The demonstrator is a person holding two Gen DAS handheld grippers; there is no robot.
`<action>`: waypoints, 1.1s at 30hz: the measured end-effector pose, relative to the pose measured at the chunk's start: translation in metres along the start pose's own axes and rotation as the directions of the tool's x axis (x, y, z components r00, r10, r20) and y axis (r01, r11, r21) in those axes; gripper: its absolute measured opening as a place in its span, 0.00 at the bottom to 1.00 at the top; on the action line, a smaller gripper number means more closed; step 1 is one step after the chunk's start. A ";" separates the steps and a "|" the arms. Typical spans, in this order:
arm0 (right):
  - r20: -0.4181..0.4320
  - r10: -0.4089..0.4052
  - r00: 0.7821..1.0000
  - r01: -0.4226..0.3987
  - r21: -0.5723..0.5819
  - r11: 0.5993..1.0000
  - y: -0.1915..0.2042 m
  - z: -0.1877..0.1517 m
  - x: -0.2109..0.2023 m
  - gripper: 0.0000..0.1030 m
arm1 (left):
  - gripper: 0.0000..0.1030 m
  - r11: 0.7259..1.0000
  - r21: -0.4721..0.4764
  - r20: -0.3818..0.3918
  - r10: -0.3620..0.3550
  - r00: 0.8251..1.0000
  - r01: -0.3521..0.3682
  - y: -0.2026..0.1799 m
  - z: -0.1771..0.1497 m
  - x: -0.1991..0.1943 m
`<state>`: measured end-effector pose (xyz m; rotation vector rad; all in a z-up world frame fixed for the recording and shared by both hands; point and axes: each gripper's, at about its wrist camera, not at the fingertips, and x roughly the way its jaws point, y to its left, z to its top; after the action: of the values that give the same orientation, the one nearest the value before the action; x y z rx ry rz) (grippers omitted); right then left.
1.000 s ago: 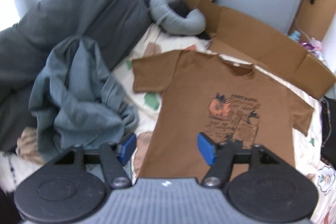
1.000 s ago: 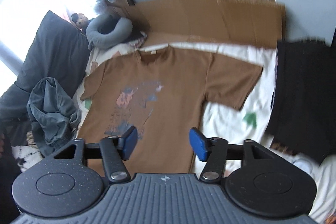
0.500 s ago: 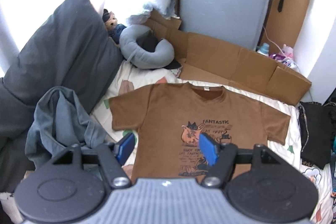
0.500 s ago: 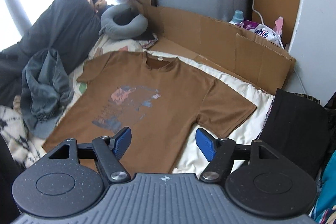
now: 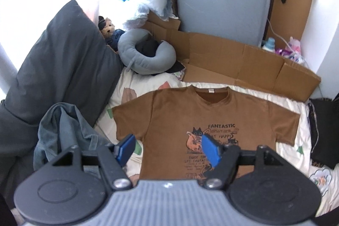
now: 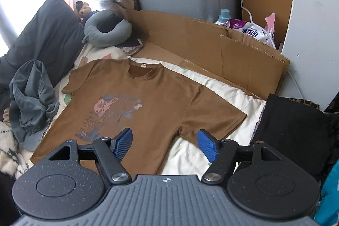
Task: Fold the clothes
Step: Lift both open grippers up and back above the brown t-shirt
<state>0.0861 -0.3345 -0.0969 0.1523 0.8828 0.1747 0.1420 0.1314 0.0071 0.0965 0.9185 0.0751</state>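
Left wrist view: the brown T-shirt (image 5: 203, 120) lies flat, print up, on the bed (image 5: 243, 89), just short of the cardboard (image 5: 233, 60). Judged light and limp; best taken at sleeve or hem. The left gripper (image 5: 168, 148) is released and empty.

Right wrist view: the right gripper (image 6: 164, 144), jaws apart and empty, hangs above the hem side, away from the cardboard.

Both wrist cameras looked forward and steeply down along their own blue fingers from above the bed's near edge, well apart from the cloth. The left view faced the brown T-shirt (image 5: 203, 120) squarely, from its hem side. The right view stood further right, viewing the shirt obliquely. Both shared the shirt, grey neck pillow (image 6: 107, 30), dark pillow (image 5: 61, 69) and cardboard (image 6: 211, 43).
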 end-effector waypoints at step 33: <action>0.087 -0.036 0.996 0.016 0.211 0.977 -0.058 0.024 0.017 0.73 | 0.80 0.997 0.022 -0.027 -0.072 0.997 0.073 -0.037 0.067 0.037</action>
<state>0.1204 -0.3890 -0.1068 0.3428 0.8110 0.0492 0.2187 0.0948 0.0143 0.0834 0.9488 -0.0018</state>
